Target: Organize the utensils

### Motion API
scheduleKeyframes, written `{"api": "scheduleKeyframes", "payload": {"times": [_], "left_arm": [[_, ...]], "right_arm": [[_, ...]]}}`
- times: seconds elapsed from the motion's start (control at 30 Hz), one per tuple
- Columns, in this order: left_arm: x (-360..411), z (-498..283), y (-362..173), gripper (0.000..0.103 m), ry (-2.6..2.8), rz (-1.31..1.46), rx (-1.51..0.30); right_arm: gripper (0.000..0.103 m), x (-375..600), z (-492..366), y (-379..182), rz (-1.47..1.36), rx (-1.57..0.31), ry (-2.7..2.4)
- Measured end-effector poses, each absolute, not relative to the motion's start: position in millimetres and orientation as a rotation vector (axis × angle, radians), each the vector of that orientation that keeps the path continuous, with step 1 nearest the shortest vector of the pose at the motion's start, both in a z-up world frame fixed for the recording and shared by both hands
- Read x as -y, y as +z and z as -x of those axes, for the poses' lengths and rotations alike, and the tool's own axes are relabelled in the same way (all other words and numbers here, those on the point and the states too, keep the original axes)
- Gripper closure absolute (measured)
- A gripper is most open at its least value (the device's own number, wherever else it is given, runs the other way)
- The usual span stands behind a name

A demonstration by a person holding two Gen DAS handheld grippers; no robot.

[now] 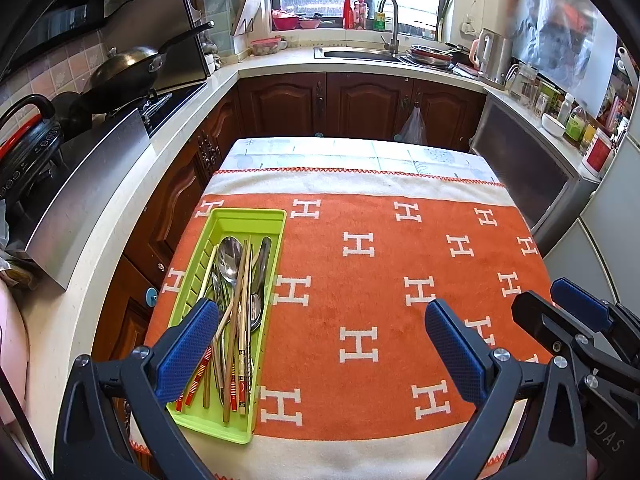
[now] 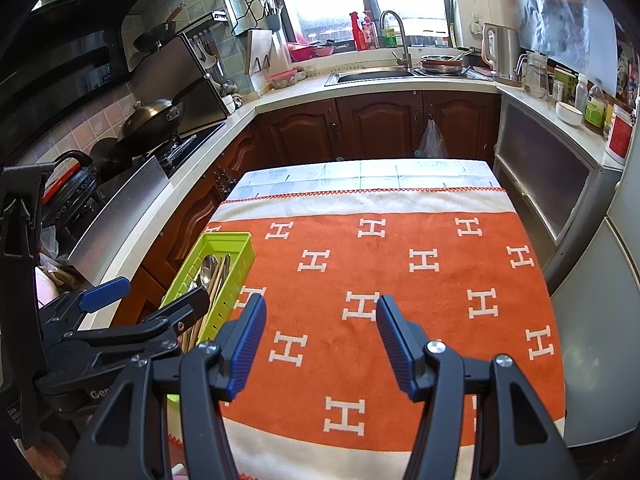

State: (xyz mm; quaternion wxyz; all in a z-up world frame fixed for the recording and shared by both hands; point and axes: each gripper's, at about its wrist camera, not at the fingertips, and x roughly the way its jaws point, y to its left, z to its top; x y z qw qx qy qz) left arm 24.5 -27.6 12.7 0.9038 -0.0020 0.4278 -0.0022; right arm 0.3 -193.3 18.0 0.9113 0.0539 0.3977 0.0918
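A lime-green utensil tray [image 1: 276, 216] lies at the left edge of the orange cloth [image 1: 360, 296] with white H marks. Inside it rest metal spoons [image 1: 231, 254] and several chopsticks [image 1: 240, 320], all lengthwise. My left gripper [image 1: 320, 316] hovers over the near part of the cloth, open and empty, its left finger above the tray's near half. My right gripper [image 2: 320, 316] stands open over the bare cloth [image 2: 400, 264], nothing between its blue pads. The tray [image 2: 240, 240] shows at the left in the right wrist view, with the left gripper partly in front of it.
The table sits in a U-shaped kitchen. A stove with woks [image 1: 128, 68] and a steel panel [image 1: 84, 192] run along the left counter. A sink [image 1: 360, 54] is at the back, a kettle [image 1: 494, 56] and bottles on the right, and a grey fridge [image 2: 600, 300] close to the table's right side.
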Motion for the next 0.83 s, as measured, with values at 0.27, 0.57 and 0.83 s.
{"api": "scheduleKeyframes", "payload": {"times": [0.27, 0.57, 0.83], "left_arm": [[28.7, -26.1, 11.3, 0.001, -0.002, -0.002, -0.889], [30.0, -25.9, 12.4, 0.001, -0.002, -0.007, -0.894], [34.1, -28.3, 11.0, 0.001, -0.003, -0.021, -0.908]], "right_arm": [[0.045, 193.9, -1.1, 12.7, -0.118, -0.830, 0.197], [0.045, 194.8, -1.4, 11.7, -0.121, -0.832, 0.198], [0.045, 199.4, -0.2, 10.1, -0.134, -0.837, 0.198]]}}
